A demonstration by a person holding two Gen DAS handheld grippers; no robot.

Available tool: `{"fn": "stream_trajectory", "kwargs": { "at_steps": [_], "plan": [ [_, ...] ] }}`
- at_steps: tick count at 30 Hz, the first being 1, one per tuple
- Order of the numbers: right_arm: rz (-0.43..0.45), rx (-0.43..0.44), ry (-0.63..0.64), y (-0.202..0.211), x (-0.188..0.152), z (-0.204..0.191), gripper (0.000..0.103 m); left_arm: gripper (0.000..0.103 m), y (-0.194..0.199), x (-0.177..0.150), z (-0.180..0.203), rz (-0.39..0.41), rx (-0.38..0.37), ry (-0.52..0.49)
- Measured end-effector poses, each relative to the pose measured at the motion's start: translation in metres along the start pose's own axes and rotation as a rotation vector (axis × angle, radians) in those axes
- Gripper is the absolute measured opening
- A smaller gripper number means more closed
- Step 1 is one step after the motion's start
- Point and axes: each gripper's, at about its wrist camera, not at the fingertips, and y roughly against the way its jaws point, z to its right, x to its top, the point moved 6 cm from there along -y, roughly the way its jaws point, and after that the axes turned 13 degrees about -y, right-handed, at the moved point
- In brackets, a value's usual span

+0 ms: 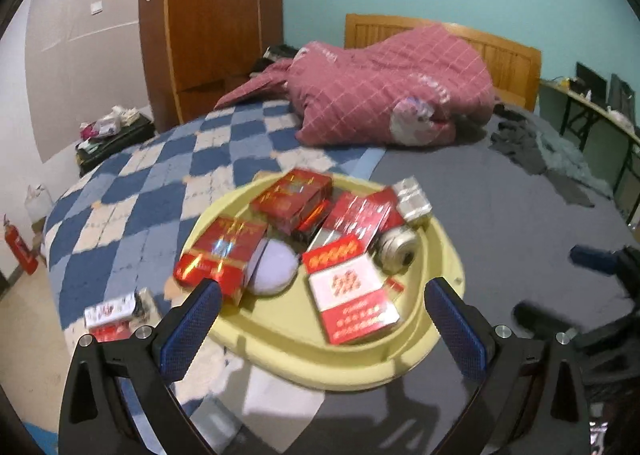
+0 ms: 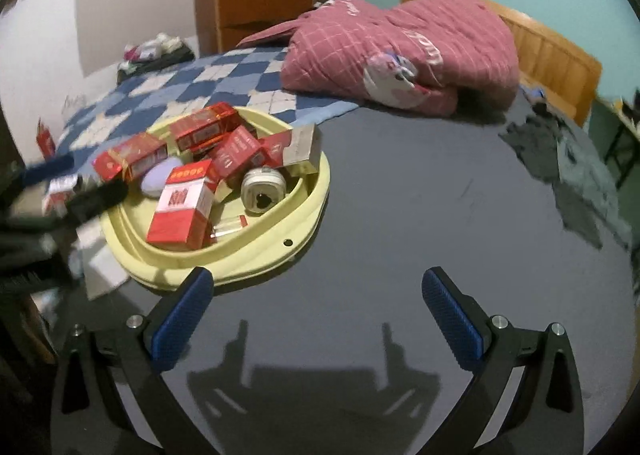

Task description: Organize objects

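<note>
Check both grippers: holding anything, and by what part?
Nothing held. Left gripper open over the yellow tray; right gripper open above bare bedsheet.

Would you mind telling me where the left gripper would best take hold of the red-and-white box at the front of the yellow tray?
Probably across its two long side edges, coming from above. The red-and-white box lies flat in the yellow tray, nearest the open left gripper, with its broad face up and its sides fairly clear. A round silver object crowds its far corner, so grip towards the near end.

I am seeing red double-happiness characters on the white-and-red carton (image 1: 352,297); the smaller print below is blurring, unreadable.
</note>
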Motion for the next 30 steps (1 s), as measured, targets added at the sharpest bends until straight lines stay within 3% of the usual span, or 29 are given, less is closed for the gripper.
{"fn": "stream_trajectory", "kwargs": {
  "at_steps": [5,14,30],
  "plan": [
    [0.026,0.019,-0.019,0.010,0.003,-0.001,0.103,0.103,-0.012,-0.023,-0.002,-0.088,-0.042,0.042],
    [0.038,0.038,-0.035,0.016,0.003,-0.004,0.103,0.103,-0.004,-0.022,-0.006,-0.059,0.013,0.051],
    [0.007,0.038,-0.032,0.010,-0.006,-0.001,0.103,0.103,-0.010,-0.020,-0.001,-0.050,0.028,0.029]
  ]
}}
